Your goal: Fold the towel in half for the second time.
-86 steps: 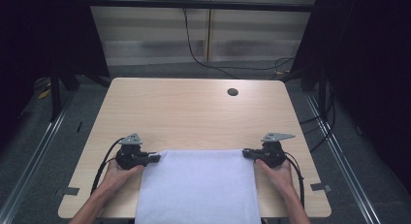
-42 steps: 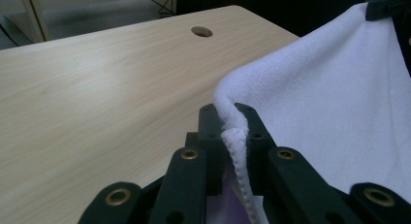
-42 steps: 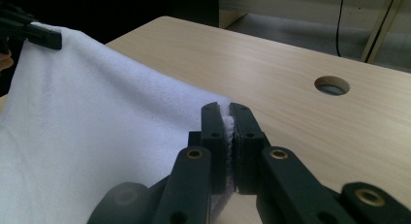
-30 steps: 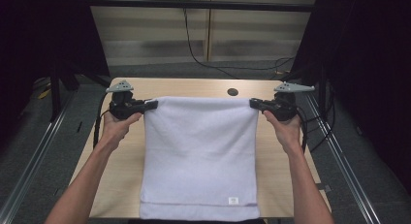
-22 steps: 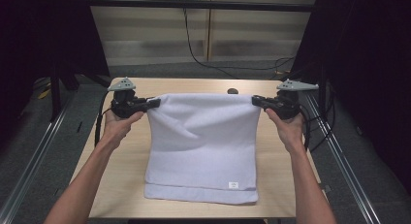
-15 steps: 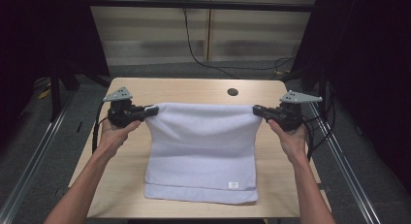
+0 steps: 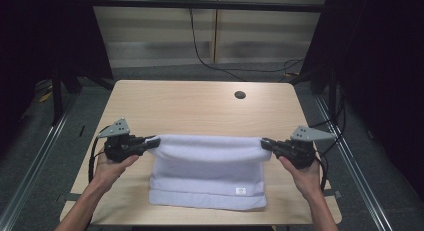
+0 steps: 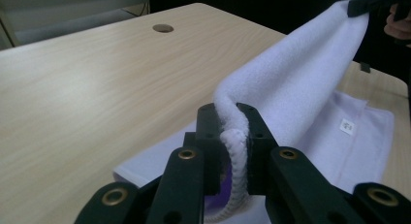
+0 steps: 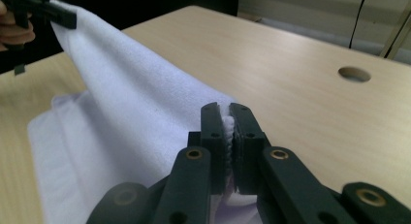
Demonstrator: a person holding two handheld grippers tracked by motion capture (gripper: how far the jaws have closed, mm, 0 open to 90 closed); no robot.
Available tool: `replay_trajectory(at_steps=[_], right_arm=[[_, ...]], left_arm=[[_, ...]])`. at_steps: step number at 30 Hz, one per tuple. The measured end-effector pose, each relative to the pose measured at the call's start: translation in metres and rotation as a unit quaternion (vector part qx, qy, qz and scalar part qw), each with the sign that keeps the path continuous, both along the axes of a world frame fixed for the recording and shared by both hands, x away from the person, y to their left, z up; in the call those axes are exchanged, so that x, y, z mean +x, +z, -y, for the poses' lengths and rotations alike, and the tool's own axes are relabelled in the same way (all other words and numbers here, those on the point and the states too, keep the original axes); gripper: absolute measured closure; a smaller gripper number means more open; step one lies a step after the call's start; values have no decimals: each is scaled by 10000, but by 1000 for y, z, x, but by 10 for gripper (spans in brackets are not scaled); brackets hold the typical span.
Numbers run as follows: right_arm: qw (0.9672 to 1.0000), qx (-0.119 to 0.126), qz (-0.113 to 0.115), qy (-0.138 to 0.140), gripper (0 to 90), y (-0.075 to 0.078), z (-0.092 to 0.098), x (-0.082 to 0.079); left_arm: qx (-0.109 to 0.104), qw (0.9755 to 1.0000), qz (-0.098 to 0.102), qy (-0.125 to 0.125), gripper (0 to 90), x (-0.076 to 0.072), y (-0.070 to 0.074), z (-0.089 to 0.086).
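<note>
A: Leftmost on the table?

B: Left gripper, held in a hand near the left edge, jaws clamped on the left top corner of a white towel. Seen close in the left gripper view: rolled hem pinched between the two black pads, left gripper tight on it.

A: And the towel itself?

B: Stretched between both grippers across the near half of the table, top edge lifted, lower part lying flat with a small label near its right near corner. Underside of the raised fold hidden from above.

A: Anything past it?

B: A round hole in the tabletop, far right of centre. Cables on the floor beyond, too dim to trace.

A: Right side?

B: Right gripper, jaws closed on the right top corner. In the right gripper view, right gripper squeezing a thin strip of towel. Wrist cut off at the bottom edge.
</note>
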State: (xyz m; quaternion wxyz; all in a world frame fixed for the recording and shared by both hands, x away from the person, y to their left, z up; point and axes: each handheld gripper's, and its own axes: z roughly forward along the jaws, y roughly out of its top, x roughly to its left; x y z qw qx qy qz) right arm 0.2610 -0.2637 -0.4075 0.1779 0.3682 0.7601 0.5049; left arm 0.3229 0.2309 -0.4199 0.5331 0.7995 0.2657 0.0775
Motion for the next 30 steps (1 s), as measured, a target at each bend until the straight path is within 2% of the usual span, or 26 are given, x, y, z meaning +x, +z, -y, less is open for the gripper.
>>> replay_trajectory(at_steps=[3,6,11,12,15,16,18,22,24,26,27,28,29,30], right_arm=[[9999,-18,-170,11,855,-18,0,-14],[9996,13,-288,38,854,-32,1,-25],[9991,-19,-396,119,846,-40,-1,-45],[9990,-45,-413,162,840,-41,-1,-47],[9976,-239,-585,275,815,-46,-5,-56],[9972,-272,-637,275,807,-50,-5,-61],[9966,-177,-713,361,794,-55,-6,-68],[9949,-255,-883,418,722,-65,-6,-83],[9953,-154,-876,392,690,-63,-4,-90],[9961,13,-808,345,654,-59,-1,-95],[9964,7,-777,339,648,-57,0,-95],[9967,-25,-759,288,630,-56,0,-94],[9969,-14,-744,238,613,-56,1,-92],[9972,-9,-723,190,604,-55,2,-89]], left_arm=[[-55,9999,-70,-69,804,-12,-7,-3],[21,9998,-110,-134,804,-23,-15,-3],[76,9995,-253,-191,790,-40,-27,-9],[81,9991,-366,-213,784,-44,-31,-10],[256,9983,-434,-294,781,-54,-39,-10],[245,9980,-475,-337,776,-57,-41,-11],[279,9975,-528,-387,761,-63,-44,-13],[318,9963,-638,-484,693,-76,-49,-16],[176,9962,-668,-531,643,-79,-47,-19],[61,9973,-593,-440,588,-79,-42,-23],[69,9979,-530,-362,562,-77,-39,-25],[179,9986,-429,-240,545,-73,-36,-25],[198,9987,-415,-217,529,-69,-34,-25],[83,9990,-424,-132,527,-61,-32,-26]])
